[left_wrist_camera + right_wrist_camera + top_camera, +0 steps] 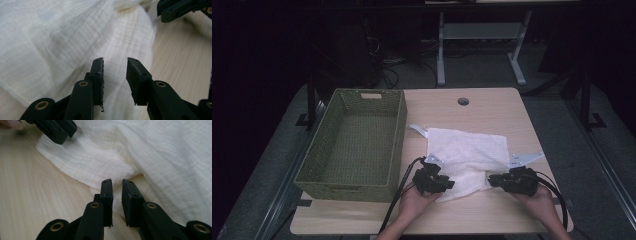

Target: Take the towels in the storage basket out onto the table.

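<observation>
Flanking the cloth (464, 157), a basket (357, 145) sits left.

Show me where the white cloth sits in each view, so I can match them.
High view: white cloth lies crumpled mid-table, right of the green basket, ahead of both grippers.
Left gripper view: it covers the left and centre, beyond the jaws.
Right gripper view: it spreads over the upper right.
Shared landmark: the light wooden table.
</observation>
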A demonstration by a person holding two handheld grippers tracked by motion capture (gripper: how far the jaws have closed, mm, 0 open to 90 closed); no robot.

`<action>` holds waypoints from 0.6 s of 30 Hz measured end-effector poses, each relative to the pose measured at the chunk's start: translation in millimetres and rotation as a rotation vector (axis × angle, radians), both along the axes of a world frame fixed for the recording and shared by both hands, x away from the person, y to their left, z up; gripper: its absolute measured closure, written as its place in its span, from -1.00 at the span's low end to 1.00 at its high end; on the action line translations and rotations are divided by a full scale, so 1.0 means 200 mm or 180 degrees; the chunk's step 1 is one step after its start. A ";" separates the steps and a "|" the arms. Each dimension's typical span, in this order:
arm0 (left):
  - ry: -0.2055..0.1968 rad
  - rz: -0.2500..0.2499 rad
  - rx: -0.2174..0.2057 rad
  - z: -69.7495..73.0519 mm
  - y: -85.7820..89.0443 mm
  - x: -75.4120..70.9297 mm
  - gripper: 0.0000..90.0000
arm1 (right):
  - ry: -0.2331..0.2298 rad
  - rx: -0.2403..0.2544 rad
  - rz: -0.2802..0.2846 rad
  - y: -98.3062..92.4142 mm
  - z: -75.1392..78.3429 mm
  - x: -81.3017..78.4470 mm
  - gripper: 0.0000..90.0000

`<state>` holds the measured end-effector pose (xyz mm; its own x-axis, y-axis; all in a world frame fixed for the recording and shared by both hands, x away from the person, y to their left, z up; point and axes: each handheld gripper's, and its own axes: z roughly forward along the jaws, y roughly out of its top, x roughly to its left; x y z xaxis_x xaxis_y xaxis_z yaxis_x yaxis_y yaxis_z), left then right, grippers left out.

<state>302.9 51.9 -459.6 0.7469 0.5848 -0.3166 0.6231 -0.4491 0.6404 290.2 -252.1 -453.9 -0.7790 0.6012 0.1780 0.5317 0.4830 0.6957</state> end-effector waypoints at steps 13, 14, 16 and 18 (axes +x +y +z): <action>-0.0053 0.0070 0.0144 -0.02 0.05 -0.01 0.47 | 0.0083 -0.0248 -0.0047 -0.03 -0.06 0.01 0.84; -0.0055 0.0097 0.0130 -0.02 0.05 -0.01 0.47 | 0.0092 -0.0222 -0.0089 -0.05 -0.06 0.00 0.84; -0.0052 0.0098 0.0148 -0.02 0.06 -0.01 0.48 | 0.0092 -0.0242 -0.0141 -0.09 -0.06 -0.01 0.84; -0.0066 0.0135 0.0154 -0.02 0.07 -0.01 0.48 | 0.0104 -0.0227 -0.0193 -0.14 -0.06 -0.02 0.84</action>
